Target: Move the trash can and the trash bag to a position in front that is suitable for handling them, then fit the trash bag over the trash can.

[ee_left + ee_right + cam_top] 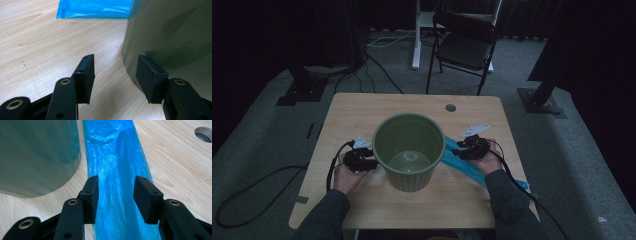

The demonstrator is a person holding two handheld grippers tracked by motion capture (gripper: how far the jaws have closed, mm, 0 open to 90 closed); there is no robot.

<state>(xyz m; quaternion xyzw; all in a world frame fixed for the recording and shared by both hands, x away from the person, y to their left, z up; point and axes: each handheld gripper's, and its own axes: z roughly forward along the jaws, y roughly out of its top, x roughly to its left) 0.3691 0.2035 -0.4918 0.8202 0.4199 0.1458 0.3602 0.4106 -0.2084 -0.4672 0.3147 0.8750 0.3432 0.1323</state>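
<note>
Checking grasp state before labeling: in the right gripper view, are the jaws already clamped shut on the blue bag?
No. The right gripper has its jaws standing apart over the blue plastic bag, with bag showing between the pads and no pinch.

The green bin (408, 150) hides the middle of the blue bag (464, 164) at frame centre; the bag's lower-right end perhaps hangs off the table (362, 107), too dim to tell.

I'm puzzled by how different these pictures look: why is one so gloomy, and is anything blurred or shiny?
High view: dim and murky, the room behind nearly black, the green bin soft-edged. Left gripper view: bright, wood grain crisp, faint reflections on the bin's wall. Right gripper view: well lit, the blue plastic bag glints along its creases, the near jaws slightly soft.
</note>
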